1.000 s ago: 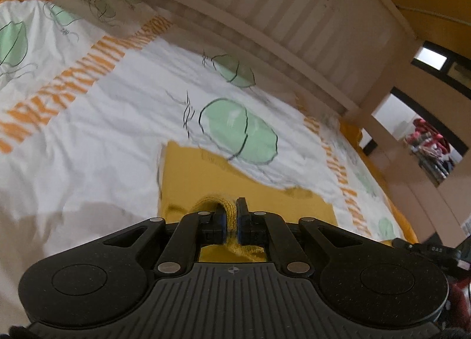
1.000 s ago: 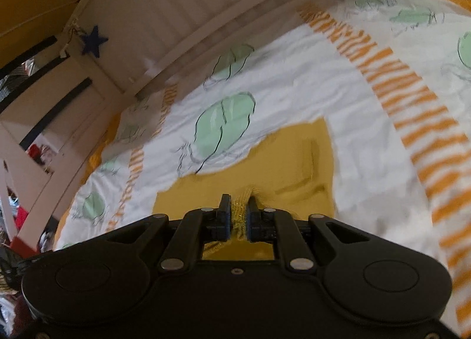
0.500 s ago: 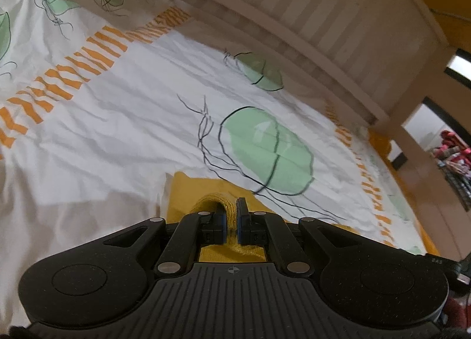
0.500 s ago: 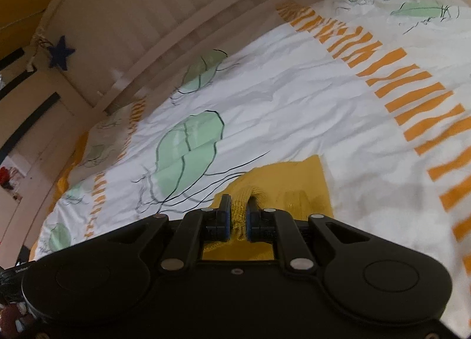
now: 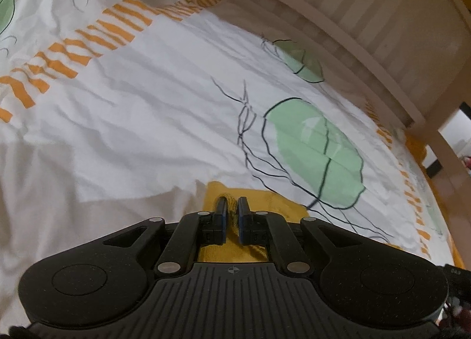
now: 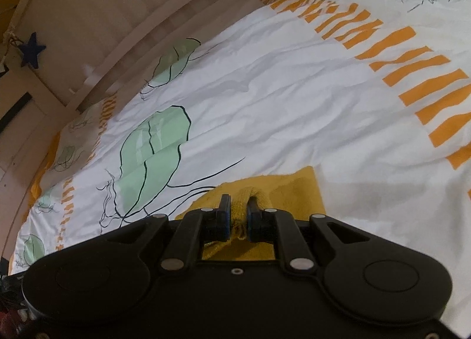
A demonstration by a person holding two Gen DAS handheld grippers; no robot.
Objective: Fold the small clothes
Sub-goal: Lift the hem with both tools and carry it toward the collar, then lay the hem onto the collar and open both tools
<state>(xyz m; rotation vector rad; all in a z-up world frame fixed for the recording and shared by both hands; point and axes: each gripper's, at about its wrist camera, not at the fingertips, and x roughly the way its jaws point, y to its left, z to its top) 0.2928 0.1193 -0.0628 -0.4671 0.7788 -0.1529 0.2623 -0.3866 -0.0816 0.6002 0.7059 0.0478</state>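
Gripping item: one small yellow knit garment (image 5: 273, 200), pinched at two places.

Left gripper (image 5: 232, 209): jaws closed on a bunched fold of the yellow knit, fabric squeezed between the blue-edged fingers (image 5: 222, 212). Garment visible ahead of and beneath the fingers, lying on the bedsheet (image 5: 153, 121).

Right gripper (image 6: 239, 215): jaws closed on a puckered ridge of the same garment (image 6: 297, 192), cloth wedged between both pads; one corner of the knit extends to the right, flat on the sheet.

Bedsheet: white, creased, printed with green leaf shapes (image 5: 318, 150), black line drawing and orange dashed bands (image 6: 412, 74).

Surround: pale slatted bed rail (image 5: 338, 9) along the far edge; dark blue star (image 6: 31, 50) hanging on it, right view.
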